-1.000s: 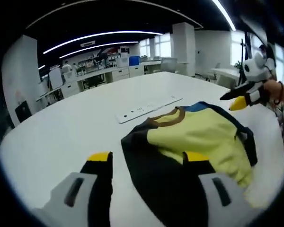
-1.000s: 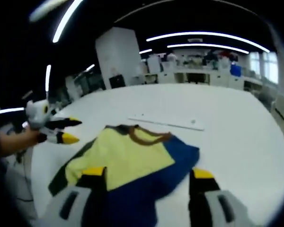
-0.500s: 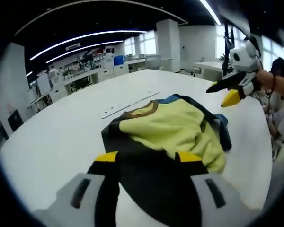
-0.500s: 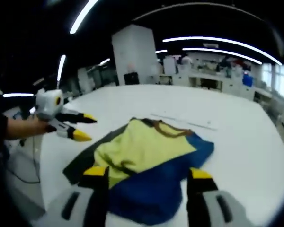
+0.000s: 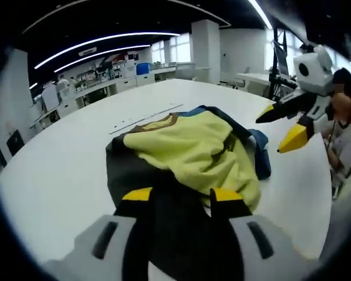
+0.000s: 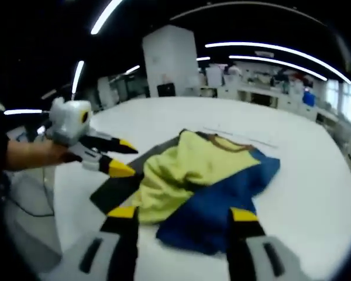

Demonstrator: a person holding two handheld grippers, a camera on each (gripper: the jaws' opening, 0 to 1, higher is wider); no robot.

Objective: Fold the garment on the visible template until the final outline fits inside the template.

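1. Garment (image 5: 187,149) first: a shirt in yellow, black and blue with a brown collar lies rumpled near the middle of the big white table (image 5: 58,170). In the left gripper view the yellow panel is on top, the black part runs toward the camera and the blue part bunches at the far right edge. In the right gripper view the blue part (image 6: 222,193) lies nearest the camera and the black part (image 6: 114,190) to the left.

2. White table: a pale strip with small marks (image 5: 143,119) lies on it just past the collar. I cannot make out a template outline on the surface or under the cloth.

3. Left gripper (image 5: 175,195): its yellow-tipped jaws stand apart above the black near edge of the shirt and nothing sits between them. In the right gripper view the same tool (image 6: 114,158) hangs over the black side, held in a hand (image 6: 32,155), jaws parted.

4. Right gripper (image 6: 184,213): jaws also spread and empty, over the near blue edge. In the left gripper view it (image 5: 284,126) hovers above the table just right of the blue bunch.

5. Progress, as I judge it: the shirt looks partly gathered, not neatly folded; the edges are uneven and wrinkled. Folding to a tidy outline is left.
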